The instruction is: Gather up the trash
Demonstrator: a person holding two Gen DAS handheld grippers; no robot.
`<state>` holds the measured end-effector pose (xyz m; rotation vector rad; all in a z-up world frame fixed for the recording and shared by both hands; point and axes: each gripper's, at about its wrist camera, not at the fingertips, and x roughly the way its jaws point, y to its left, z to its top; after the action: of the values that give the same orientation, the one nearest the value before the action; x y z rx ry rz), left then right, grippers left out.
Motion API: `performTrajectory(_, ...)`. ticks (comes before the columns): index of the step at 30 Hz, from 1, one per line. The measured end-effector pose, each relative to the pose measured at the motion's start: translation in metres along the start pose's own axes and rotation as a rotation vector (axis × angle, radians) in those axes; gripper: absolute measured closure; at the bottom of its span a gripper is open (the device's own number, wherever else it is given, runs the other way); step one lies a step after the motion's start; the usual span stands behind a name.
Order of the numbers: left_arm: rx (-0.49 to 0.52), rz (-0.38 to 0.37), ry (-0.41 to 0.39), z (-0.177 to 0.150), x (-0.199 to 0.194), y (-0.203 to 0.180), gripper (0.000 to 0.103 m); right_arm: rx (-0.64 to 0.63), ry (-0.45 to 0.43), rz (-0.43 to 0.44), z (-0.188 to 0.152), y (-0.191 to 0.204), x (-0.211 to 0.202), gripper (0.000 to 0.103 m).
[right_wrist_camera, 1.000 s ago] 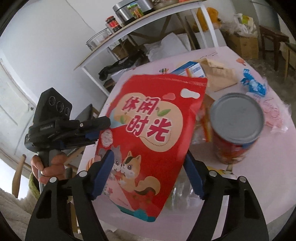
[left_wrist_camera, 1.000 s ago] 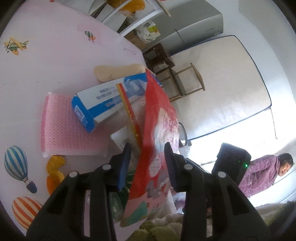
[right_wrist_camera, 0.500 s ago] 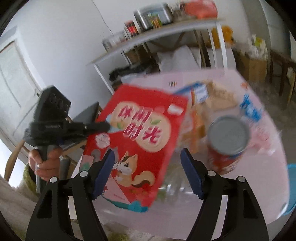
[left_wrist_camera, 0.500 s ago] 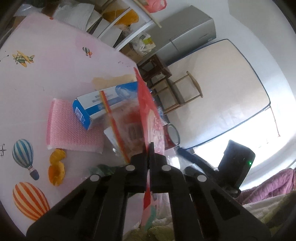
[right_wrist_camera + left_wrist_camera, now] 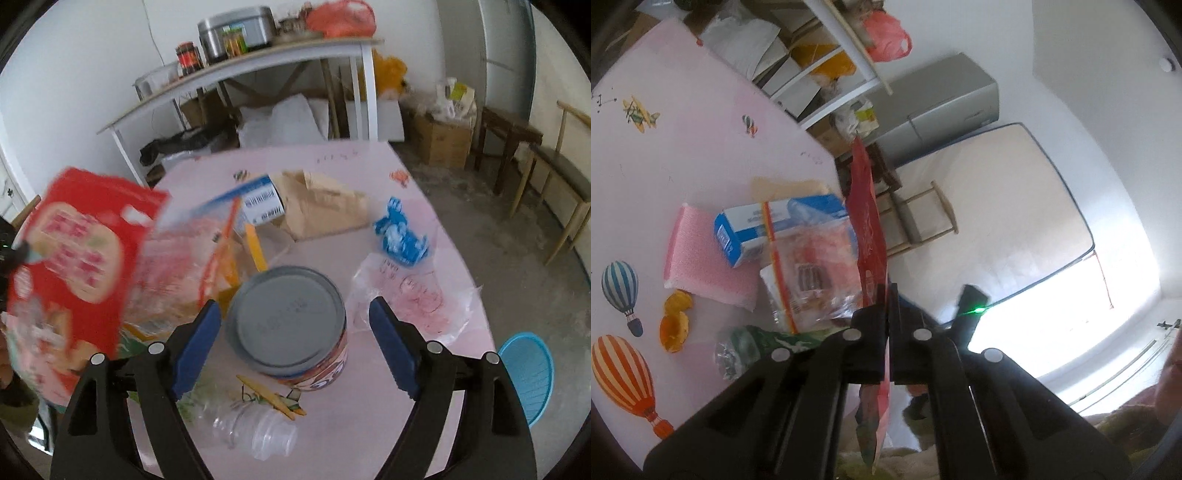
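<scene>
Through the left wrist camera I see my left gripper (image 5: 887, 295) clamped tight on the red snack bag (image 5: 867, 221). The bag stands edge-on to the lens, its long axis running straight up from the fingers and a tail hanging below them, held off the edge of the pink bench (image 5: 683, 147). The blue box (image 5: 775, 229) and clear wrapper (image 5: 812, 277) lie to its left on the bench.

Through the right wrist camera my right gripper (image 5: 291, 339) is empty, its fingers opening, with nothing pressed between them. The tin can (image 5: 288, 325) stands upright directly between and just beyond the fingers, lid facing me. I judge the right hand far the nearer to it: a short push forward and down would straddle it. The red bag is blurred at far left.
</scene>
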<state>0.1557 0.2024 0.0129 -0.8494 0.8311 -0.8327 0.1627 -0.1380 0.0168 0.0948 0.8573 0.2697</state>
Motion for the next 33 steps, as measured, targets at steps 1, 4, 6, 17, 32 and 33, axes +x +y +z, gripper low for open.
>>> performTrajectory(1,0.001,-0.007,-0.011,0.0,-0.003,-0.003,0.103,0.001,0.006,0.009,-0.003,0.0,0.002,0.024)
performTrajectory(4,0.008,-0.02,-0.046,0.0,-0.012,-0.011,0.103,-0.003,0.016,0.028,-0.007,0.002,0.006,0.033)
performTrajectory(6,0.016,-0.019,-0.066,-0.001,-0.017,-0.016,0.103,0.0,0.021,0.04,-0.008,0.002,0.008,0.034)
performTrajectory(17,0.033,0.056,-0.211,0.005,-0.05,-0.024,0.103,-0.094,-0.144,0.075,-0.008,0.016,-0.048,0.019)
performTrajectory(32,-0.041,0.105,-0.372,0.018,-0.092,0.006,0.103,-0.62,-0.138,-0.062,-0.026,0.122,-0.053,0.036)
performTrajectory(33,-0.044,0.105,-0.378,0.017,-0.094,0.008,0.103,-0.659,-0.127,-0.081,-0.024,0.127,-0.047,0.037)
